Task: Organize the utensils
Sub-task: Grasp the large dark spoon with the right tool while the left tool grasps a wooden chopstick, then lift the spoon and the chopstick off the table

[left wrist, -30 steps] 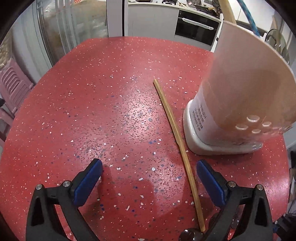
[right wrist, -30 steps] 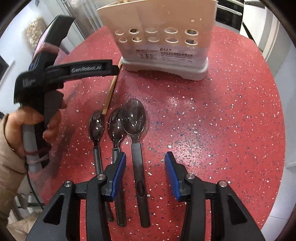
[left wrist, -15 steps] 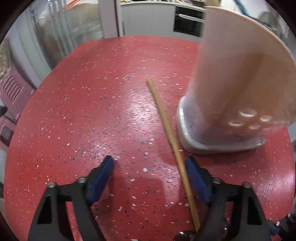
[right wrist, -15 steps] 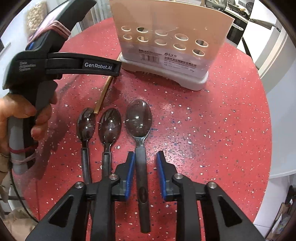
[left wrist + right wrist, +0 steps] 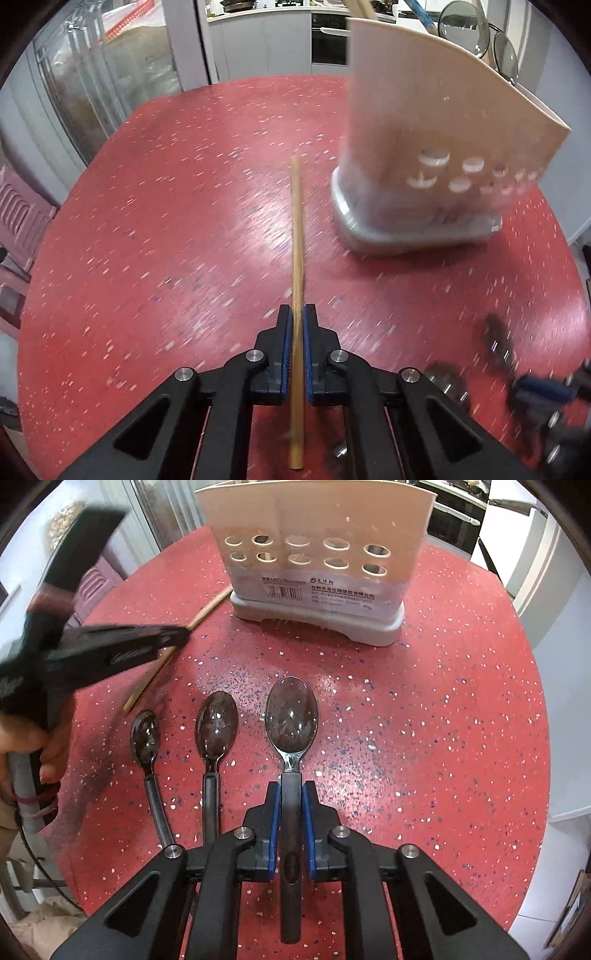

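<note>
A wooden chopstick (image 5: 296,229) lies on the red speckled table (image 5: 166,221) and runs between the blue pads of my left gripper (image 5: 296,314). Its jaws are closing and the pads press on the stick. The right wrist view shows that chopstick (image 5: 210,605) under the left gripper (image 5: 181,637), left of the beige utensil holder (image 5: 317,517). Three dark spoons lie side by side. My right gripper (image 5: 291,790) is closing, its pads against the handle of the large spoon (image 5: 291,716). The middle spoon (image 5: 217,720) and the small spoon (image 5: 144,734) lie free.
The holder (image 5: 424,147) stands at the table's far side with sticks poking out of its top. A person's hand (image 5: 48,753) grips the left tool at the table's left edge. A pink chair (image 5: 18,221) stands past that edge. Kitchen cabinets fill the background.
My left gripper slid sideways over the chopstick and its wide jaws came together on it. The right jaws narrowed from either side of the large spoon's handle onto it.
</note>
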`<action>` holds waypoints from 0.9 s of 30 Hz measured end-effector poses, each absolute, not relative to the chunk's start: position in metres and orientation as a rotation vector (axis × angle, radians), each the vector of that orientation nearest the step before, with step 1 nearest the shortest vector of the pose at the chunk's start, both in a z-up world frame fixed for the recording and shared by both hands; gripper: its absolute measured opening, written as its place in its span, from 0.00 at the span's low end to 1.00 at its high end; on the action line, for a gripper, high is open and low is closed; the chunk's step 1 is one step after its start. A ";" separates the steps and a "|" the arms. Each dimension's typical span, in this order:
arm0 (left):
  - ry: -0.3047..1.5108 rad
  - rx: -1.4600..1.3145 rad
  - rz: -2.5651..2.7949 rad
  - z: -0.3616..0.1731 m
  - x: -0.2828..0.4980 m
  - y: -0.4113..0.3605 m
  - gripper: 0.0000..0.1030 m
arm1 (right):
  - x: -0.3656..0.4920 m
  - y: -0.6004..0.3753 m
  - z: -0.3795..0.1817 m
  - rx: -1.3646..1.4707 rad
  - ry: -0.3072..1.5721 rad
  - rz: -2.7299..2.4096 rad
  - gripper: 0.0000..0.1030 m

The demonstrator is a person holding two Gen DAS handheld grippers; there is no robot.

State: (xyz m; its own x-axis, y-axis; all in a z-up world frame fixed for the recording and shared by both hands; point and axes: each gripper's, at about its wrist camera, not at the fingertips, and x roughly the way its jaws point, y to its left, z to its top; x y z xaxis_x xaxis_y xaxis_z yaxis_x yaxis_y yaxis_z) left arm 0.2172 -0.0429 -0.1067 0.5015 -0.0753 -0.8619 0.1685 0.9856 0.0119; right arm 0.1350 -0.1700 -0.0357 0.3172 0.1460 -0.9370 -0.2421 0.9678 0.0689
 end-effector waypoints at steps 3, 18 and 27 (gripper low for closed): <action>1.032 0.088 -0.139 -0.107 0.203 -0.023 0.31 | 0.135 -0.171 -0.035 -0.085 1.222 0.268 0.12; 1.041 0.065 -0.081 -0.109 0.181 0.007 0.31 | 0.133 -0.169 -0.027 -0.060 1.208 0.306 0.12; 1.035 0.034 -0.033 -0.102 0.212 0.020 0.32 | 0.138 -0.182 -0.028 -0.043 1.201 0.308 0.12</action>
